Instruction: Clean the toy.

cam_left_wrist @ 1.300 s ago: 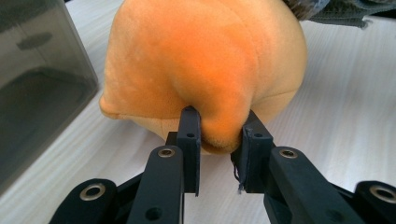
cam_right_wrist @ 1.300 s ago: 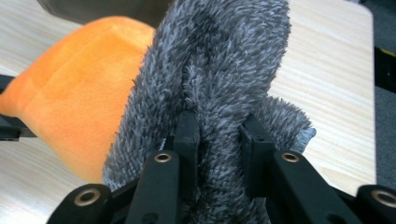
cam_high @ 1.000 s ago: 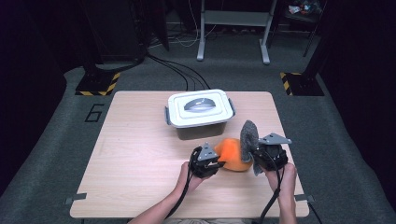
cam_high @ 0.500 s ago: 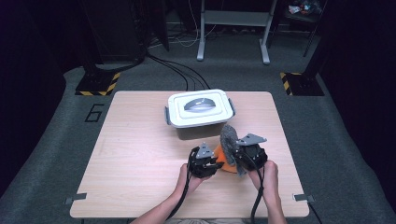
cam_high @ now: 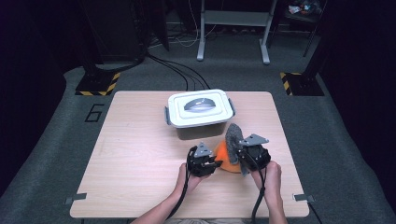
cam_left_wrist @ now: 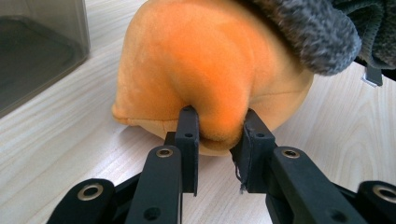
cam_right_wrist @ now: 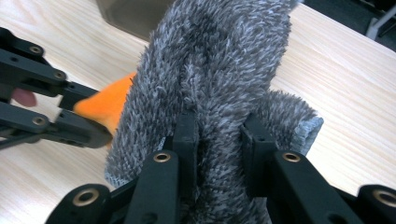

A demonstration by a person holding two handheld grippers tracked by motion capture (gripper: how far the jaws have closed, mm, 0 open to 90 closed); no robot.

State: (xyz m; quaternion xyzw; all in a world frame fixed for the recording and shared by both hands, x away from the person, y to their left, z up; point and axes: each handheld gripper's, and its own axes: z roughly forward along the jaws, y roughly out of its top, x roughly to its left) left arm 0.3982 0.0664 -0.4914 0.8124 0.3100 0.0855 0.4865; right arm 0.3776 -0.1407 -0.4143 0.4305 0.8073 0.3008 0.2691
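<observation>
**Cloth brought against the pinched orange toy**

Nearest the person, the left gripper (cam_left_wrist: 217, 128) has its jaws closed narrowly on a soft bulge of the orange plush toy (cam_left_wrist: 205, 60), which rests on the wooden table (cam_high: 135, 158) between the two hands. The right gripper (cam_right_wrist: 219, 128) clamps a fold of the grey fluffy cloth (cam_right_wrist: 219, 56) between its jaws, and the cloth stands up above it, touching the toy's upper side in the left gripper view. From above, the left gripper (cam_high: 204, 161) and right gripper (cam_high: 250, 151) sit close on either side of the toy (cam_high: 225, 158), with the cloth (cam_high: 232, 135) rising just beside it.

The work looks to be at an early to middle point: both things are firmly gripped and brought together, but the cloth covers only a corner of the toy; whether it is meant to wipe or wrap the toy cannot be told. Most of the orange surface is not yet covered.

Farther back on the table stands a closed white-lidded box (cam_high: 200, 112) with a dark translucent body, near the toy yet apart from it. The tabletop is pale wood grain. Beyond it lies grey carpet marked with a number six (cam_high: 95, 113), black cables (cam_high: 177, 70), yellow-and-black striped bases (cam_high: 99, 84) and a metal stand (cam_high: 233, 28) in a dark room
</observation>
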